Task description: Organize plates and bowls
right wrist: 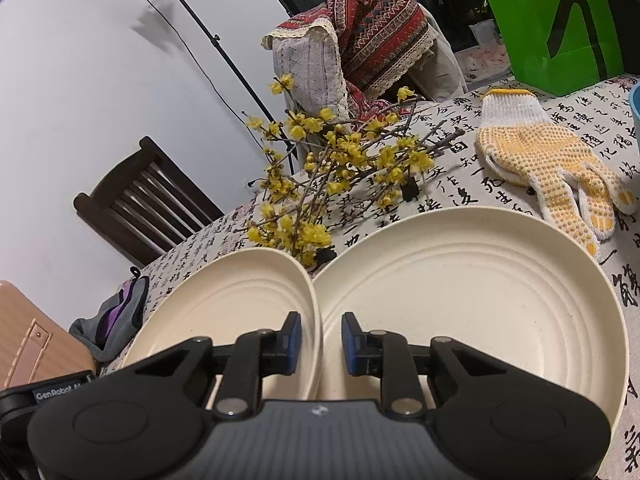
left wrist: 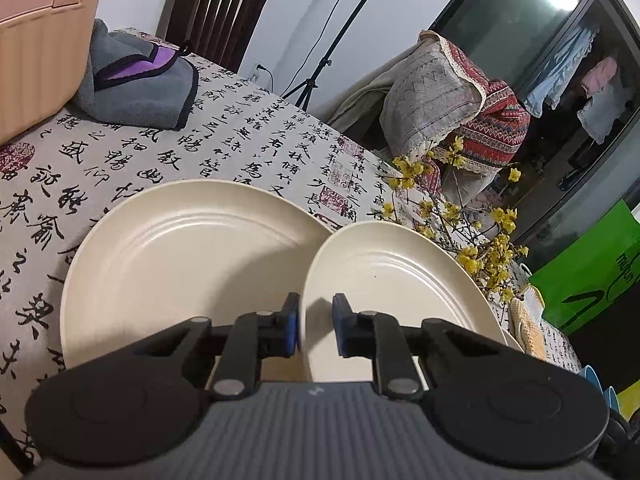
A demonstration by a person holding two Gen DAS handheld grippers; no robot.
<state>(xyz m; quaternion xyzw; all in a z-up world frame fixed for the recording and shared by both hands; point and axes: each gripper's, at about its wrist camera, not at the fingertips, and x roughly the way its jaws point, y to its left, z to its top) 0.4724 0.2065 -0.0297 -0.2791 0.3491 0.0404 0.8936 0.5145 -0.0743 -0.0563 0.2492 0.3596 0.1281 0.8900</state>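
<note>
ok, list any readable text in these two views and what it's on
"GenRobot", followed by characters cut off by the gripper body: label on the black device at the lower left edge of the right wrist view.
"muji..."-like white lettering, partly cut off and not sure: green bag.
Black brush calligraphy and red seal stamps: tablecloth, too stylised and distorted to transcribe.
Plates: no text.

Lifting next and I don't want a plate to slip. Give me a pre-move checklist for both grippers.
1. Left gripper astride plate rim A: ok.
2. Right gripper astride plate rim B: ok.
3. Pads pressing firmly on both rims: cannot tell, as a gap shows beside each rim.
4. Rims free of the neighbouring plate: not ok. The plates meet or overlap right at each grip.
5. Flower branches clear of the plates: cannot tell, since blossoms lie right at the far rims.
</note>
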